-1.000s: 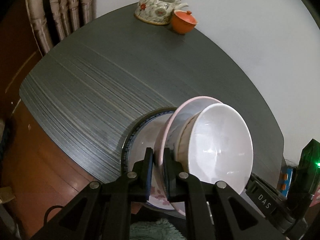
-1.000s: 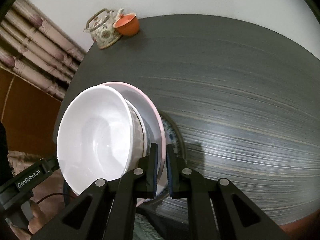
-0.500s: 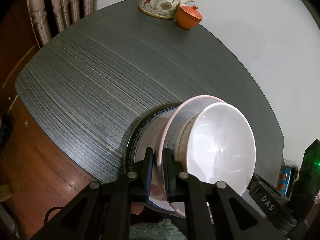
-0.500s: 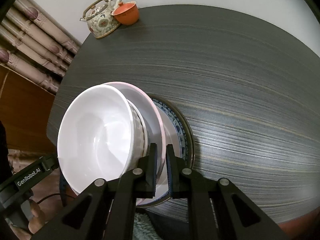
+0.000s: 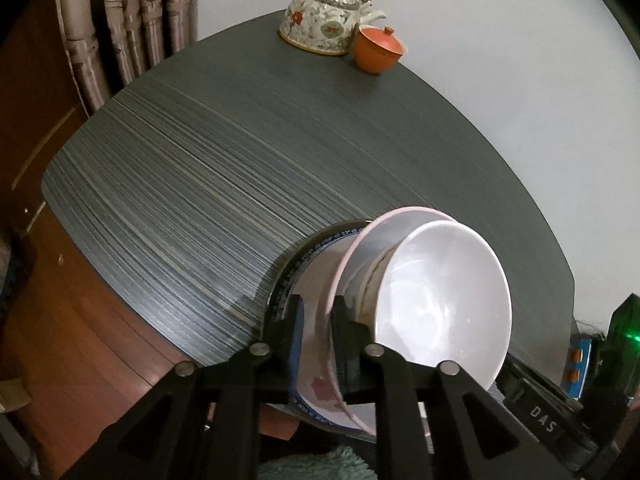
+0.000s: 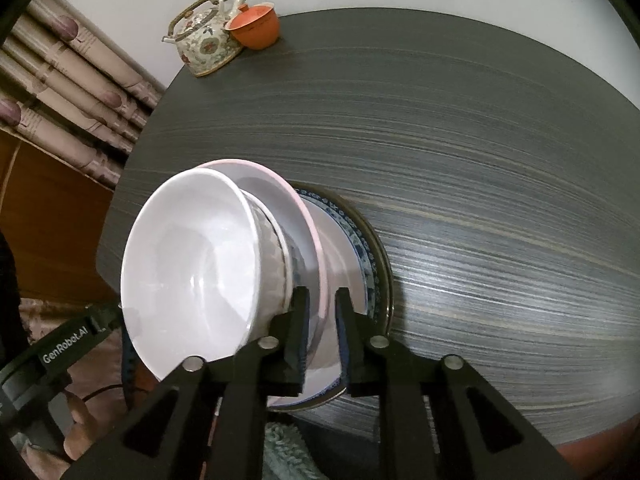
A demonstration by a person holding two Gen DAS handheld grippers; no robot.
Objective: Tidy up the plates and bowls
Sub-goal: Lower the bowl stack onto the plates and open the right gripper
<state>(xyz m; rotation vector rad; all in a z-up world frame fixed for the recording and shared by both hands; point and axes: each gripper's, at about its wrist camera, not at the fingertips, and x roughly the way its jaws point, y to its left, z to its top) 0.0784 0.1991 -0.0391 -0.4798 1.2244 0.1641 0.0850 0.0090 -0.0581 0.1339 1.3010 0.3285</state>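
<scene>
Claws loosening off the stacked dishes now that the pile sits on the surface.

Both claws were pinching the pink-rimmed plate (image 5: 362, 240) tight half a second ago; now the left claw (image 5: 316, 328) and right claw (image 6: 322, 320) have their jaws apart, with gaps showing either side of the rim. The white bowl (image 6: 192, 264) sits nested in a patterned bowl on that plate, all over the blue-patterned plate (image 6: 360, 240), at the near edge of the dark surface (image 6: 480, 160). The teapot (image 5: 324, 24) and orange cup (image 5: 378, 50) are well apart, at the far edge. Looks like the stack is delivered, so backing out should be next.
</scene>
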